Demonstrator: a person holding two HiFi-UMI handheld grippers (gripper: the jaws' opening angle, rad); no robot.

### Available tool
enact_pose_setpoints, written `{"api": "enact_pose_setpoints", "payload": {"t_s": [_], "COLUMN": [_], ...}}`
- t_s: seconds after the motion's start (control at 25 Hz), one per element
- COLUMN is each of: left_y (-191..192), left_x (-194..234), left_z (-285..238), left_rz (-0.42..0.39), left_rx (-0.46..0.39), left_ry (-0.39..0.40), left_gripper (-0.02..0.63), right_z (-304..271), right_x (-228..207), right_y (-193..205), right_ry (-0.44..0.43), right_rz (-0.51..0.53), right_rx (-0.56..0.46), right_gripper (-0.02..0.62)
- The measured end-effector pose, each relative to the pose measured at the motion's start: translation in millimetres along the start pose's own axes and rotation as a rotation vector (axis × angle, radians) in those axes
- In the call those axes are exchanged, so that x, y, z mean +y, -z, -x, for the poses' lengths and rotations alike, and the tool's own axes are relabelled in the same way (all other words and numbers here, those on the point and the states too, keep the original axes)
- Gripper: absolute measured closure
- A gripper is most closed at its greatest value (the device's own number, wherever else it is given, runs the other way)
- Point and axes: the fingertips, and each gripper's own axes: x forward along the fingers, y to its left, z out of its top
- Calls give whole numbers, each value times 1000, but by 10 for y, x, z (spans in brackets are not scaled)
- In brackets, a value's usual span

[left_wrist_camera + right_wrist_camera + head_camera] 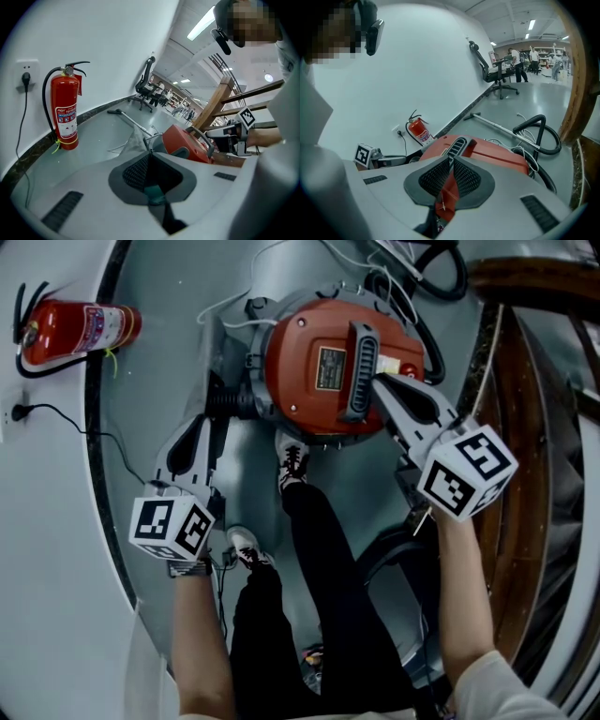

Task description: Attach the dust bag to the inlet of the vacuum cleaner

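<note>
Left gripper [199,427] is pinched closed on nothing, just beside the vacuum [328,367]. Right gripper [377,382] is closed too, tips against the vacuum's handle [361,367]. The grey cloth [132,140] lying against the vacuum looks like the dust bag to me, clear of both grippers. I'd open the left one, grab the bag's collar, and square it to the vacuum's inlet before pushing.

Open office floor, swivel chairs [497,70], strip lights [206,23] (fire extinguisher [65,117] too)
</note>
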Motion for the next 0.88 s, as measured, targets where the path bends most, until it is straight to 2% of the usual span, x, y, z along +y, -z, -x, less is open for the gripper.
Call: {"api": "enact_pose_setpoints", "payload": {"t_s": [0.16, 0.88], "left_y": [-25, -4], "left_x": [-48, -177], "left_z": [-27, -74], "left_rz": [20, -19], "left_rx": [31, 120], "left_ry": [46, 204], "left_gripper": [586, 579], "right_z": [1, 4], "right_x": [4, 4], "right_y": [-2, -5], "right_ry": [19, 31], "right_rz": [-6, 31], "right_rx": [-17, -31], "right_gripper": [563, 565]}}
